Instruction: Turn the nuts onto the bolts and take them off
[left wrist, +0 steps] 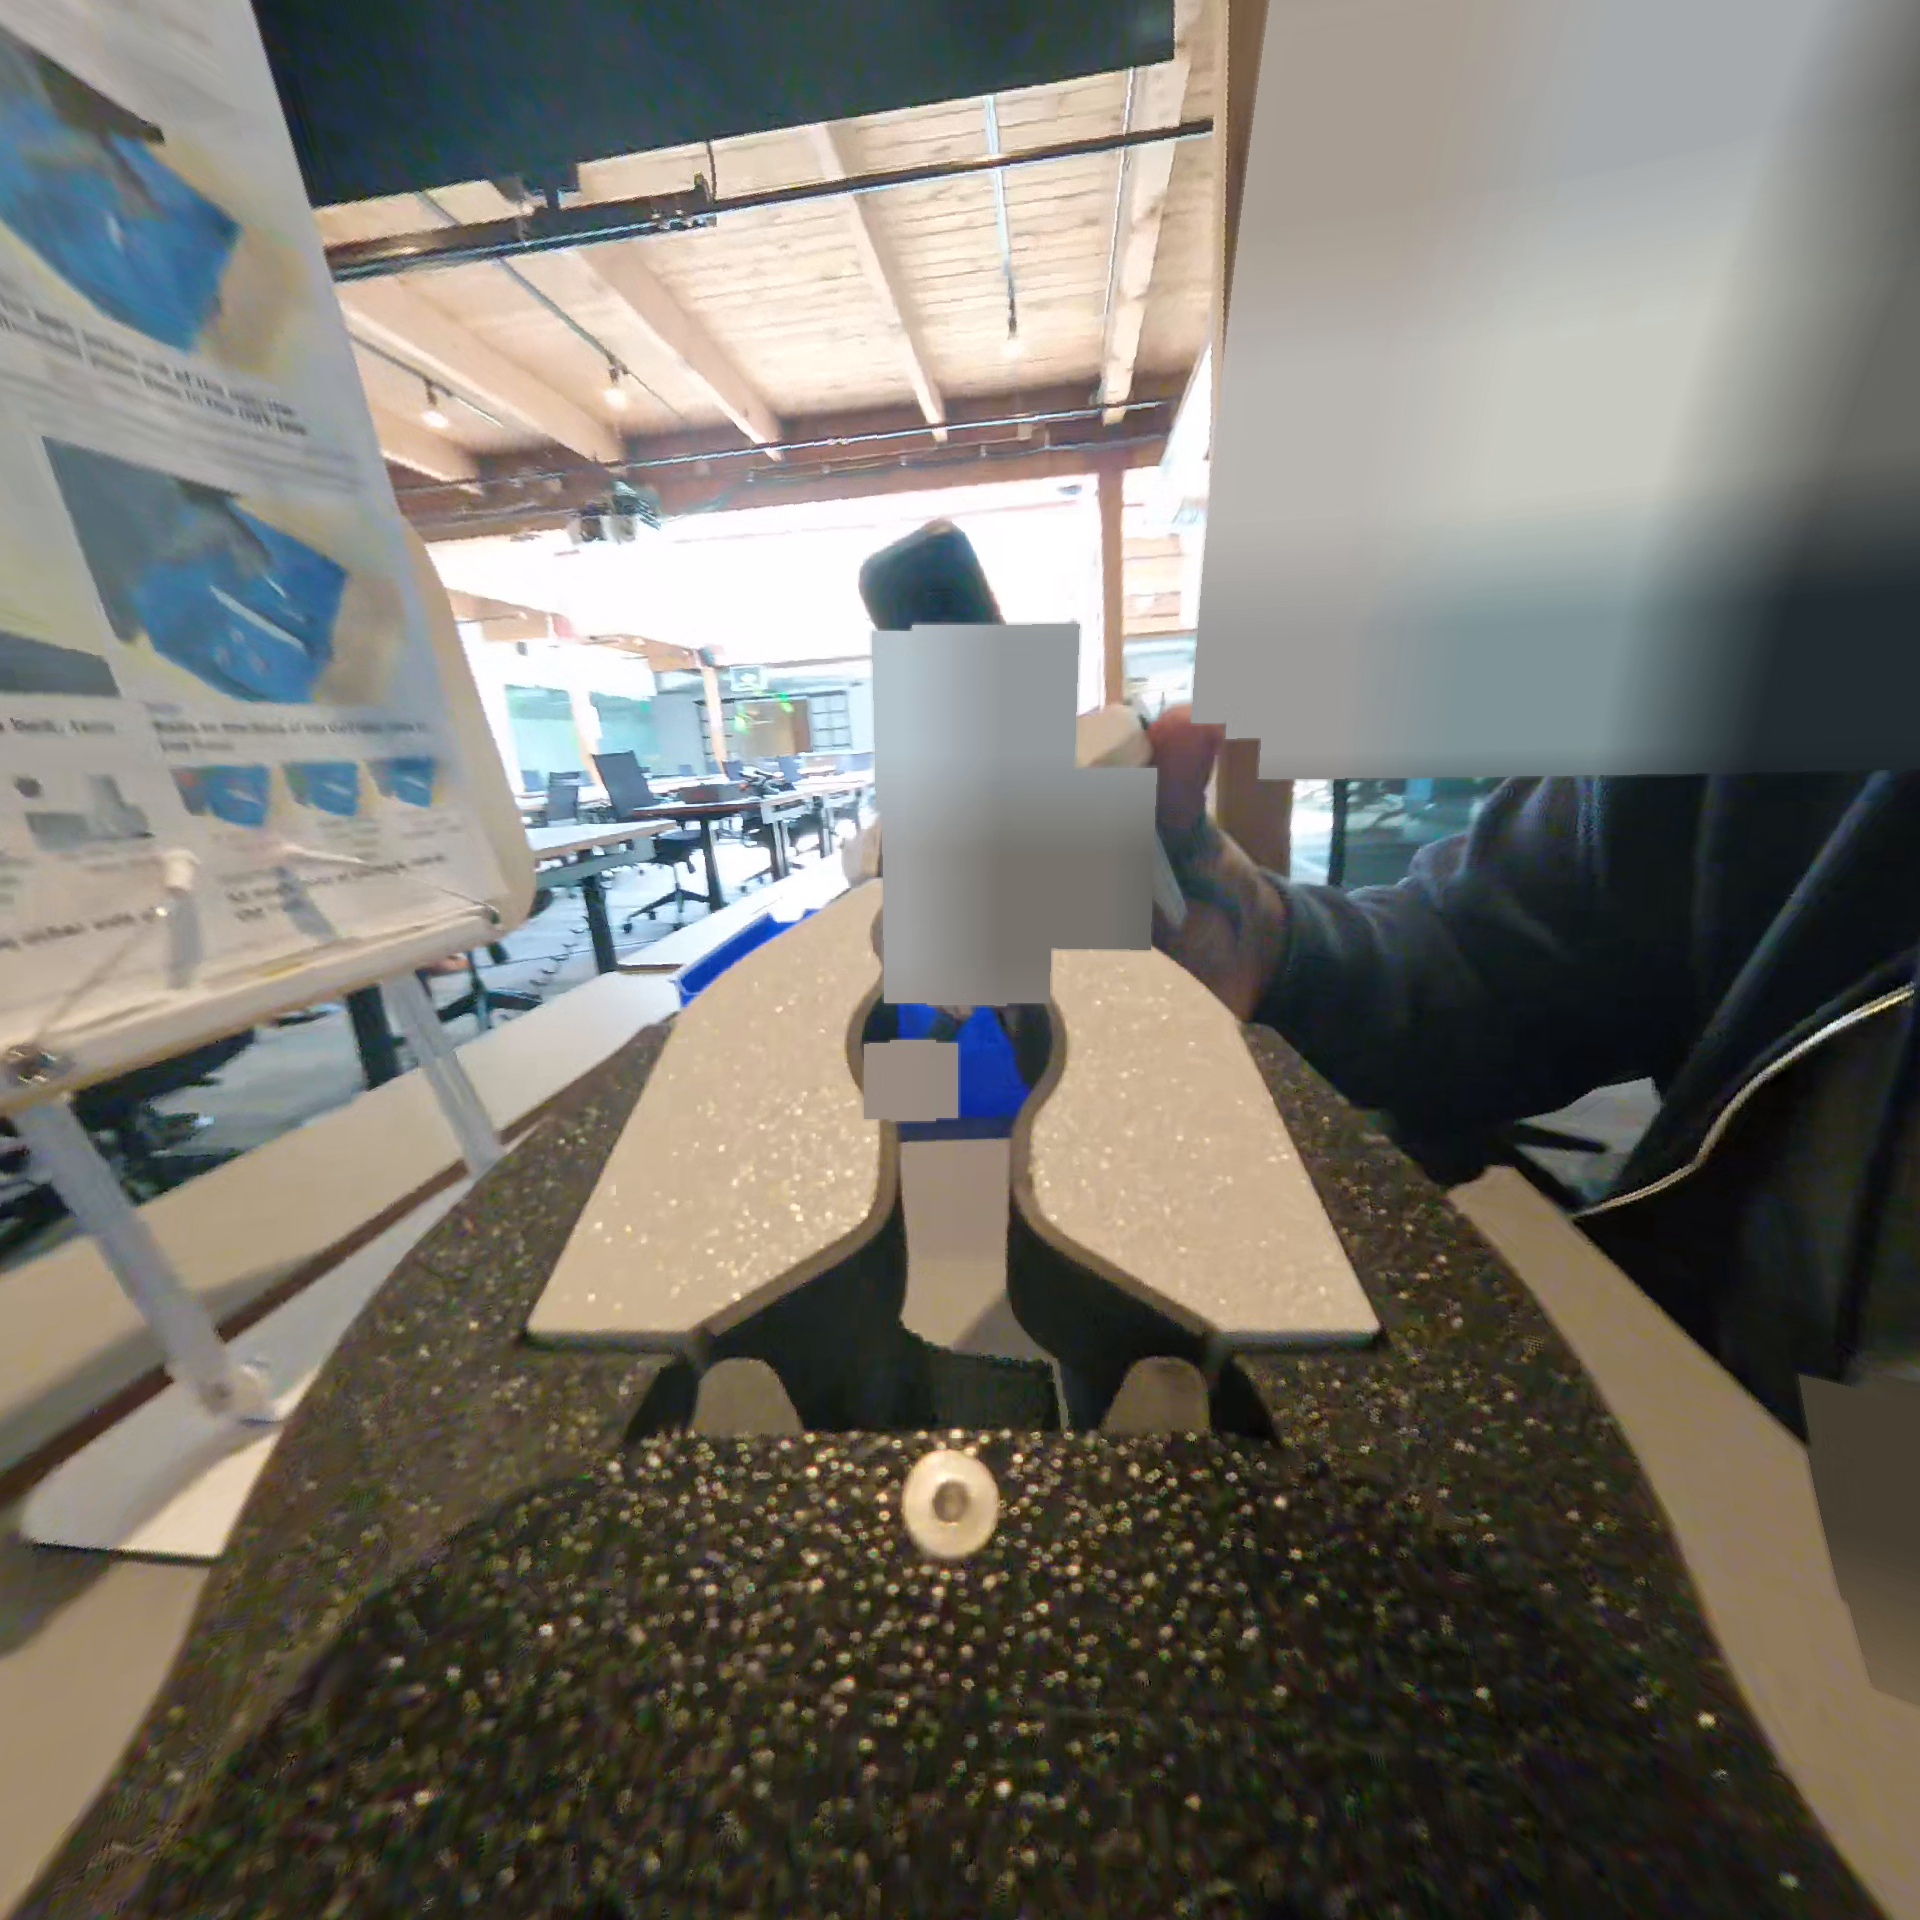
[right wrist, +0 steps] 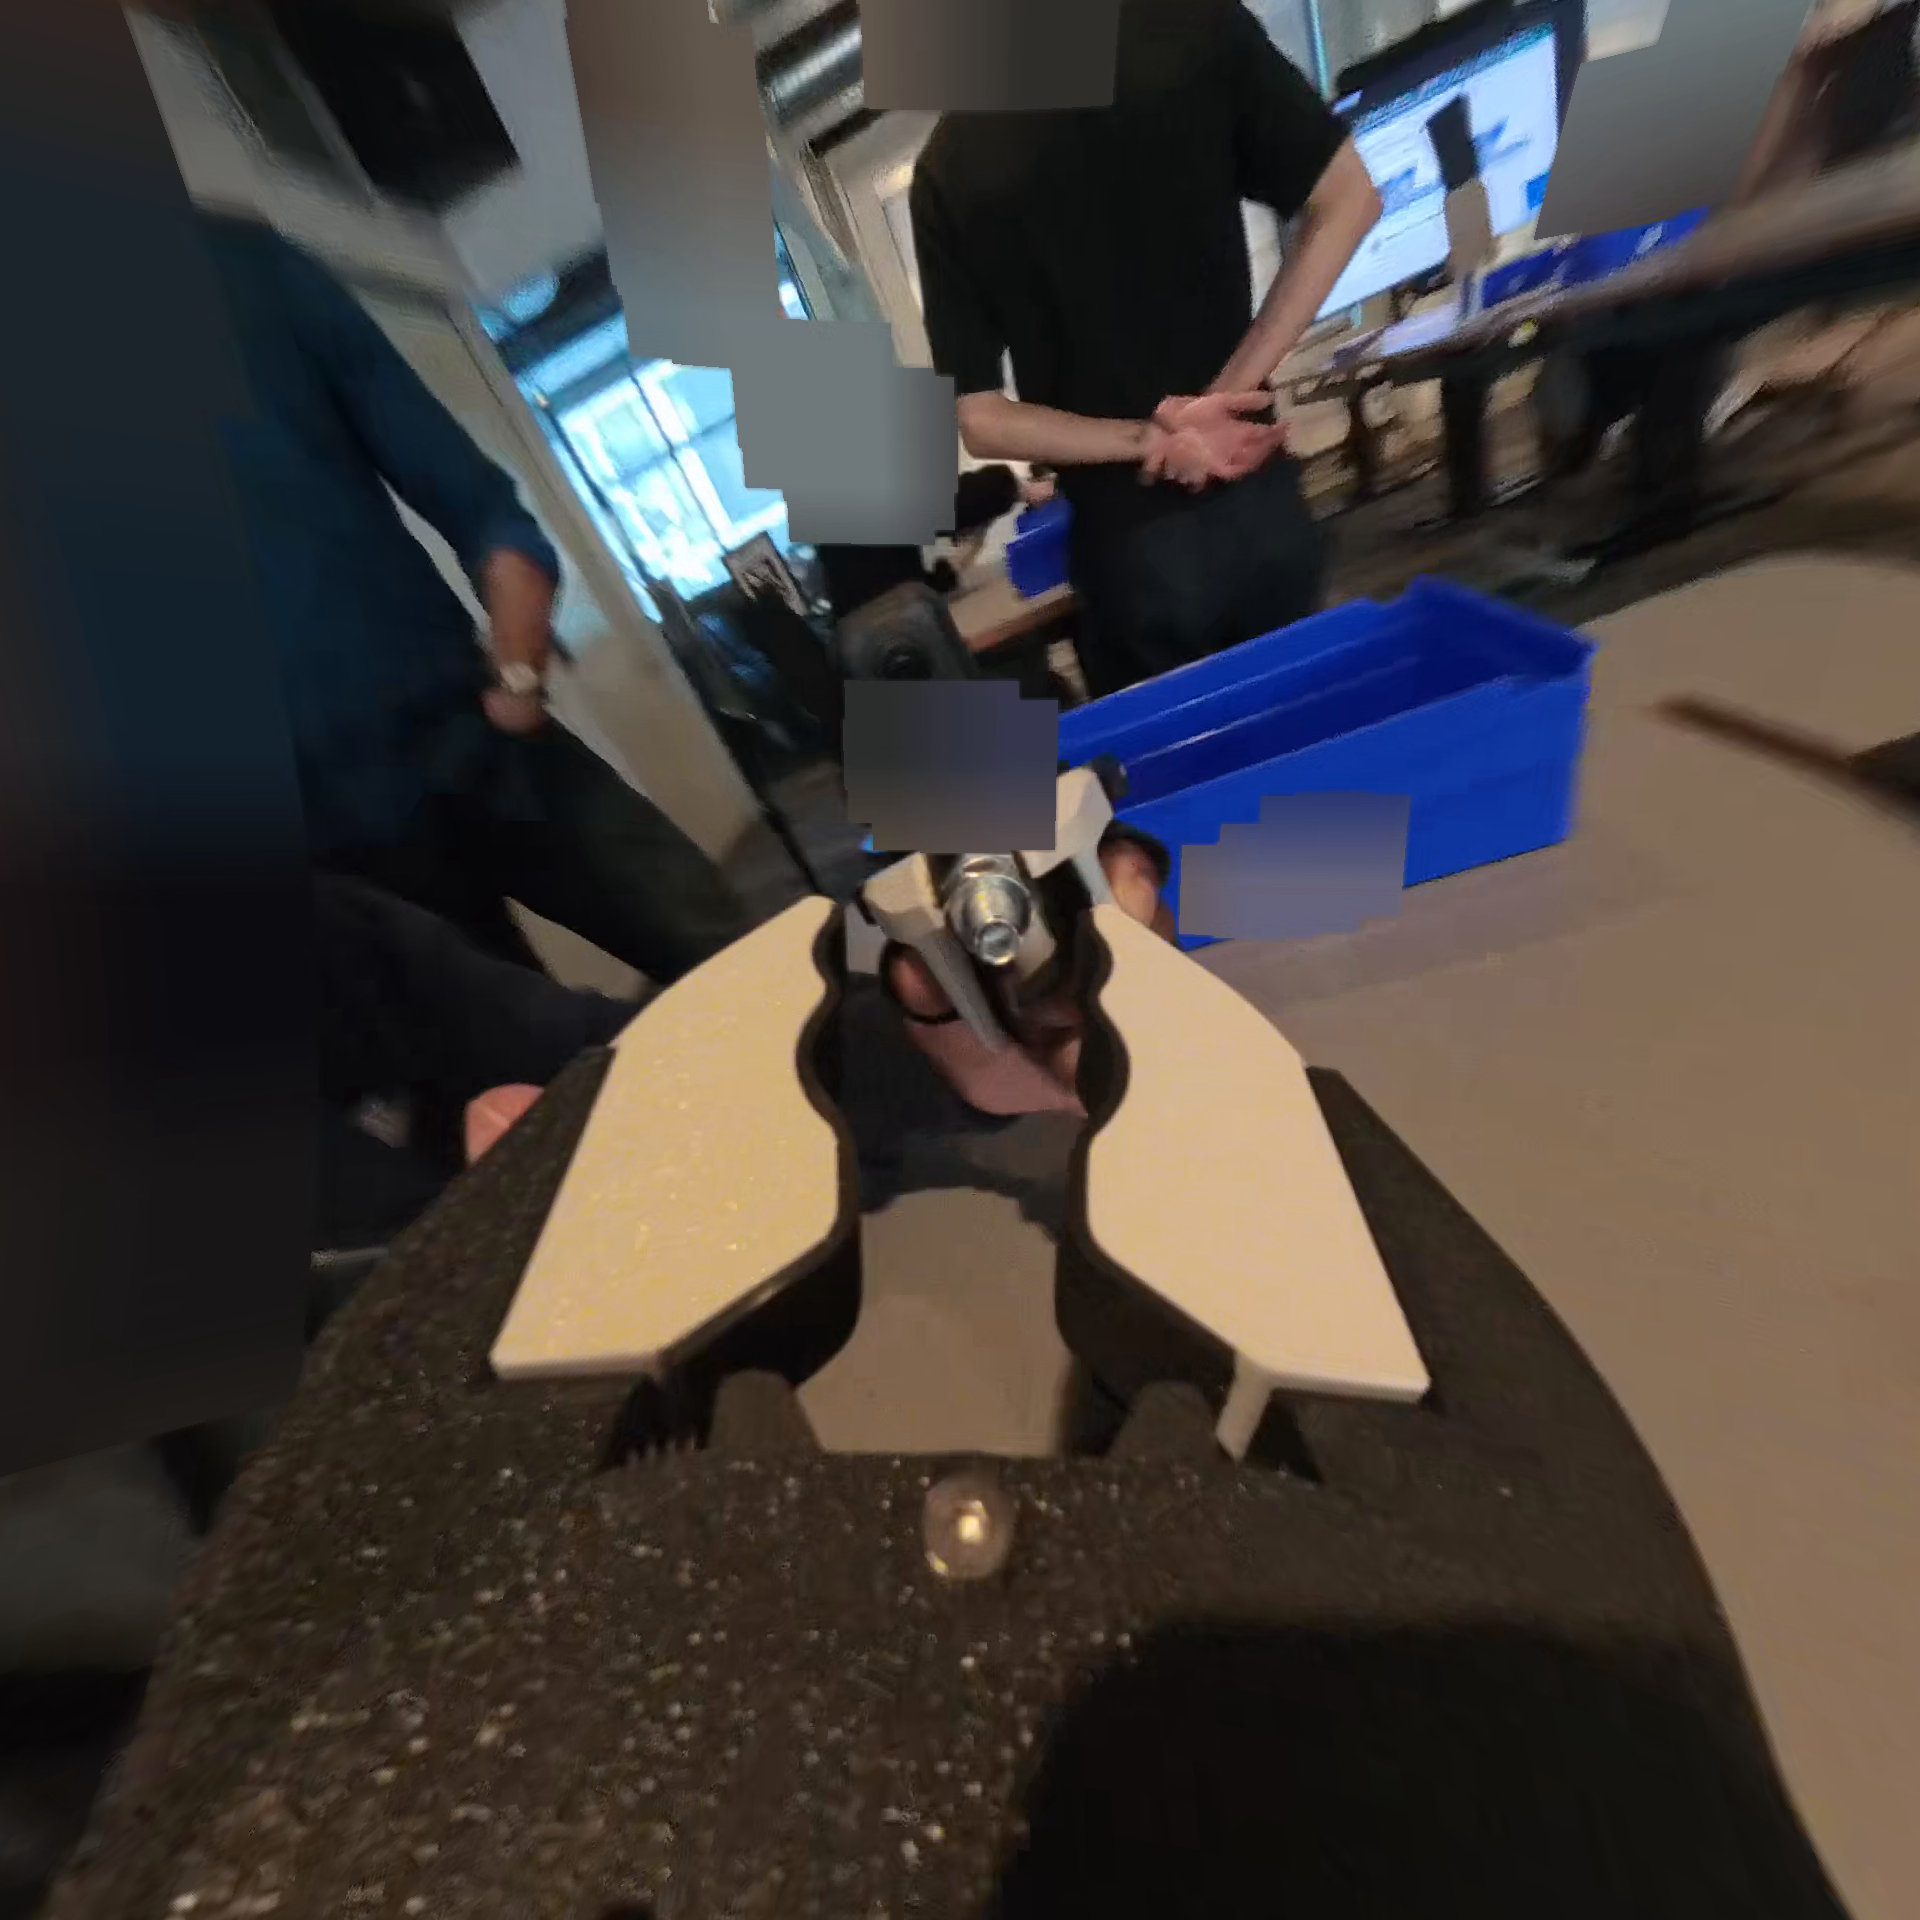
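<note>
- Left wrist view: the left gripper [left wrist: 961, 987] is raised off the pale surface [left wrist: 312, 1226], its two grey-faced fingers [left wrist: 748, 1132] set a narrow way apart. Blurred patches cover the tips, so whether they grip anything cannot be told here. Beyond them, the right gripper [left wrist: 1117, 732] is in a person's hand [left wrist: 1205, 831], dark sleeve [left wrist: 1507, 987] behind.
- At left, a white sheet on a stand [left wrist: 197, 582] carries blue photographs and lines of print, too smeared to read.
- Right wrist view: the right gripper [right wrist: 961, 935] has its fingers [right wrist: 1195, 1122] narrowly parted with nothing between them.
- Just past its tips, the left gripper [right wrist: 987, 925] faces back, its pale fingers [right wrist: 909, 909] closed on a silver bolt with a nut [right wrist: 987, 914] threaded on, end pointing toward this camera.
- A blue bin [right wrist: 1351, 727] sits on the surface [right wrist: 1558, 1039] to the right; its label is masked.
- Two bystanders stand behind, one in black [right wrist: 1122, 260].
</note>
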